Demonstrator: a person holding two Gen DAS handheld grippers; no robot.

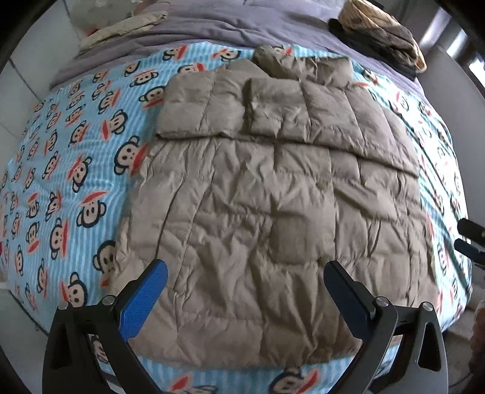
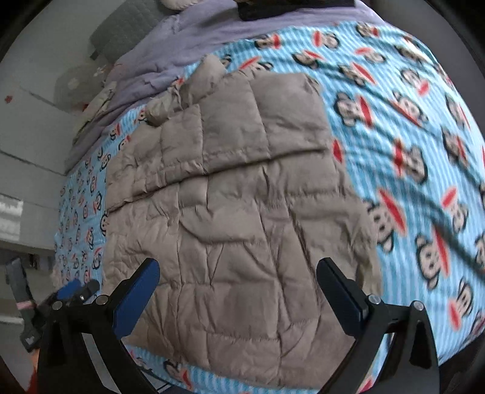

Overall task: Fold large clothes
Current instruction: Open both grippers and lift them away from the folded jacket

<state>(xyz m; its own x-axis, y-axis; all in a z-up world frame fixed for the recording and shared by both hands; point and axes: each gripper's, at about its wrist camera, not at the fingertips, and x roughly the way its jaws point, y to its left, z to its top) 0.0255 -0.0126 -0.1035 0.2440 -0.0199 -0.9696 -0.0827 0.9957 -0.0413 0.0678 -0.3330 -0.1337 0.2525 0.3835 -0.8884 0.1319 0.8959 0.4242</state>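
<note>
Left wrist view: the left claw (image 1: 245,291) hangs above the near part of the jacket, jaws spread wide, nothing between them.
Left claw fingers: blue pads (image 1: 142,300) face inward, clear of the cloth.
Right wrist view: the right claw (image 2: 238,288) hangs over the same jacket, jaws wide apart and empty.
Jacket: a tan quilted puffer jacket (image 1: 272,212) lies flat on the bed, its near hem close to the edge of the bed.
Sleeves: both are folded in across the upper part, making a thicker band (image 1: 272,112) there.
Bedsheet: a blue striped sheet with cartoon monkey faces (image 1: 75,169) lies under the jacket and shows on both sides of it.
Blanket: a purple-grey blanket (image 1: 212,27) lies beyond the sheet.
Far corner: a pile of dark and patterned clothes (image 1: 382,33) sits on the blanket.
</note>
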